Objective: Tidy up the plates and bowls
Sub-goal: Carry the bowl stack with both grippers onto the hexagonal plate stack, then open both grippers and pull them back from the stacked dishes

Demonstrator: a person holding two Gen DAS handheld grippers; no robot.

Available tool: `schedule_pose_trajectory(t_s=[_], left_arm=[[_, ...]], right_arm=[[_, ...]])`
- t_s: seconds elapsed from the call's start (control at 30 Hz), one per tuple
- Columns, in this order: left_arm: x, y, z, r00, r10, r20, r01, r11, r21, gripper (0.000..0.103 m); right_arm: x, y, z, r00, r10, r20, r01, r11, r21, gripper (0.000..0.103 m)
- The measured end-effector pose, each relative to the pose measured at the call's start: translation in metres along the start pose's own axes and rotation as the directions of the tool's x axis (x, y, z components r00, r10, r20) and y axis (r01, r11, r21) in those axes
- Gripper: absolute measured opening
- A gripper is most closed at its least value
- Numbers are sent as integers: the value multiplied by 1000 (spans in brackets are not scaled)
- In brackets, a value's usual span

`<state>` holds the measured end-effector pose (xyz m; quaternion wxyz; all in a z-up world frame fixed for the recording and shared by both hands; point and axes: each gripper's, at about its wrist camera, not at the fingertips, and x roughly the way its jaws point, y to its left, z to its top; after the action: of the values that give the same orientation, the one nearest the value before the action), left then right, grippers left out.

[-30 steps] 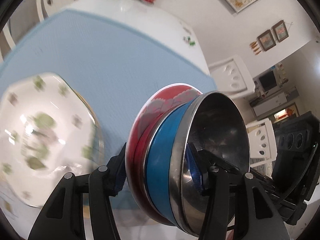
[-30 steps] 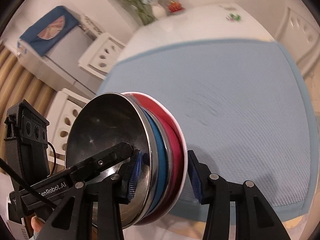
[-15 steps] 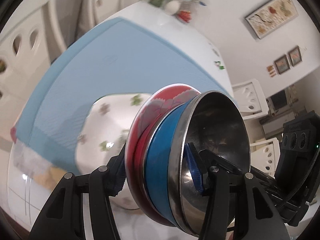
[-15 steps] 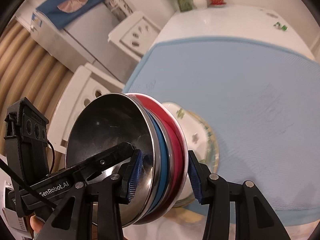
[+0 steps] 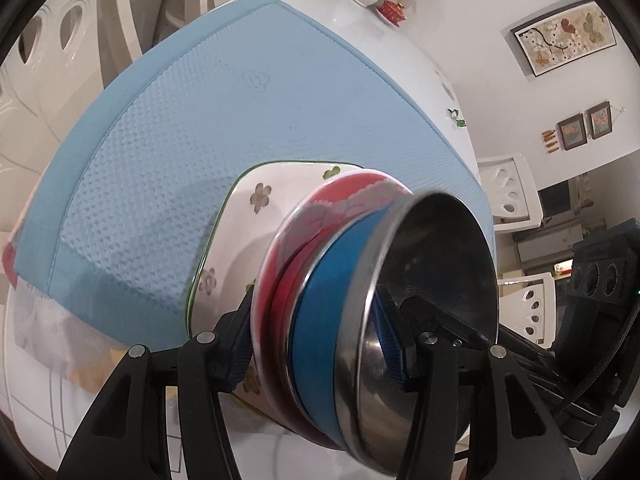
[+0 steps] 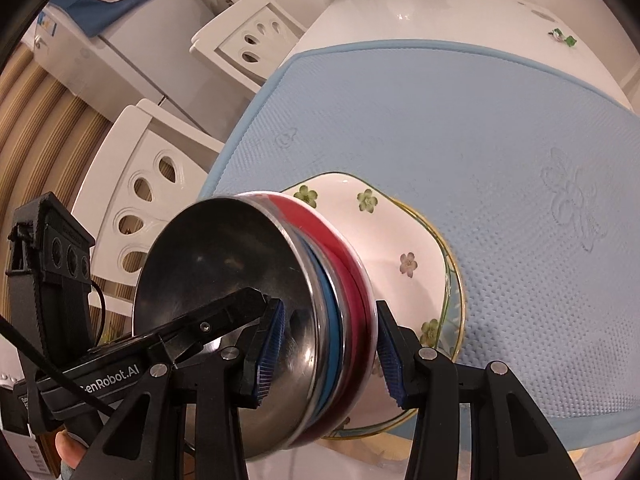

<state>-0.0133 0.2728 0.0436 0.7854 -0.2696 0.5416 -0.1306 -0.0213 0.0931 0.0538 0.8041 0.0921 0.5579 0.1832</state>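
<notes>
Nested bowl stack (image 5: pixel 332 344), steel bowl innermost, then blue, then red, is held tilted on edge above floral plate (image 5: pixel 236 240) on blue mat (image 5: pixel 168 152) over white counter (image 6: pixel 400 12). Left hand-held gripper (image 5: pixel 316 344) is clamped across stack rim. Right hand-held gripper (image 6: pixel 330 354) is clamped on opposite rim. White chair (image 6: pixel 152 184) is seen beside counter.

Blk fingers (image 6: pixel 448 384), blue ribbed pads (image 6: pixel 388 364)

Nested bowls (image 6: pixel 320 312) clamped in right gripper (image 6: pixel 330 354) above floral plate (image 6: pixel 404 240) on blue mat (image 6: pixel 500 140).
</notes>
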Motion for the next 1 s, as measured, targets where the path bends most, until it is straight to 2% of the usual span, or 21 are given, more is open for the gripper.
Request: schedule_pose_trajectory(t_s=[0.13,0.27,0.33,0.43,0.57,0.7,0.73,0.8,0.9,0.93,0.97,1.0], left_arm=[[4,-4,6,1000,-3,0,3,1000,14,50],[8,-9,14,1000,-4,-11,5,999,39,50],[6,-9,15,1000,-6,-19,7,999,50,50],[-6,-6,18,999,-39,-14,39,998,48,50],[-37,-7,22,998,-48,35,45,994,98,50],[-69,-14,21,995,-53,88,38,986,161,50],[-74,-17,21,994,-44,103,26,984,179,51],[-92,-32,17,987,-12,158,-27,970,243,50],[-117,-57,7,966,20,259,-107,940,324,54],[-127,-68,1,953,31,301,-141,926,350,57],[-136,-80,-6,938,41,346,-176,913,368,65],[-141,-86,-8,926,52,374,-201,907,371,72]], right_arm=[[1,-6,6,1000,-6,8,6,999,31,44],[7,-18,9,1000,-6,-27,8,996,92,44],[5,-23,9,1000,18,-21,-15,992,125,44],[-5,-25,9,999,31,-11,-29,990,136,44],[-28,-27,3,999,34,35,-38,988,149,44],[-67,-19,-11,992,37,122,-56,986,155,45],[-77,-14,-15,990,25,141,-45,989,139,45],[-95,1,-21,984,-11,179,-4,997,83,54],[-121,31,-32,967,-80,243,93,995,-40,55],[-127,37,-34,960,-100,260,121,990,-66,55],[-133,47,-36,949,-143,282,176,980,-96,56],[-138,58,-39,928,-217,302,262,958,-118,57]])
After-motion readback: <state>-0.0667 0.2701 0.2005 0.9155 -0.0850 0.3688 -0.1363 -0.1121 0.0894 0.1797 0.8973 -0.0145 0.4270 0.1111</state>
